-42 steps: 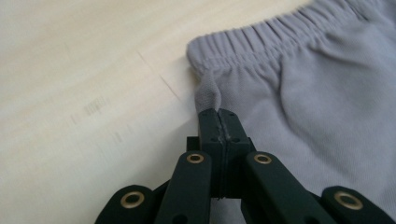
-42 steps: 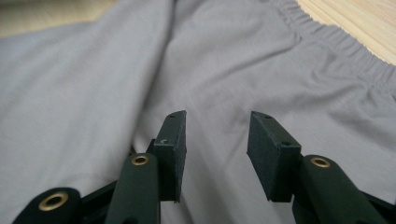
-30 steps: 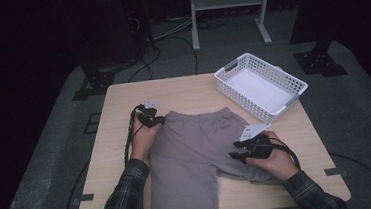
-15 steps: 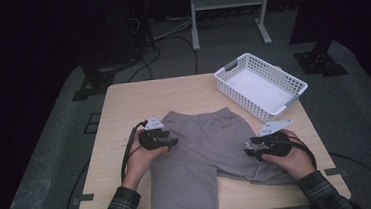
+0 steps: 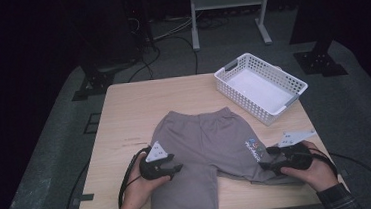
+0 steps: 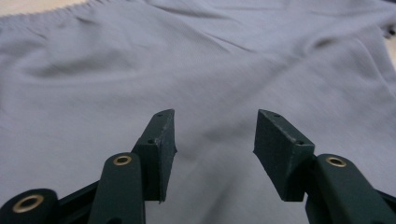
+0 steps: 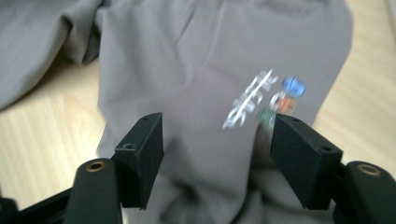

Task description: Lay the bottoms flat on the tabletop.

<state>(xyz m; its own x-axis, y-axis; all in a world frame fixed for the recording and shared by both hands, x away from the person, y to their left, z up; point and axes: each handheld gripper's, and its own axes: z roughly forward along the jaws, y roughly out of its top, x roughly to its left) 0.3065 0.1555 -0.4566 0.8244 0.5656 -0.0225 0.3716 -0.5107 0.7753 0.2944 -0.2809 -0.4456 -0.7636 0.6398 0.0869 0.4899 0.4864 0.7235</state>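
Wooden table [image 5: 129, 114] bears grey shorts [image 5: 207, 148] spread flat near the person's edge, waistband toward the far side, beside a white basket [image 5: 260, 86]. Both tools stand over the cloth with jaws apart and nothing between them: left gripper [image 5: 171, 170] on one leg, right gripper [image 5: 271, 162] at the other leg's hem; the right's jaws have just been opening. Soft, light, floppy fabric (it will likely sag), so pinch hems or waistband corners. Right gripper view catches the printed logo [image 7: 266, 100] and a fold; the high view gives the layout.
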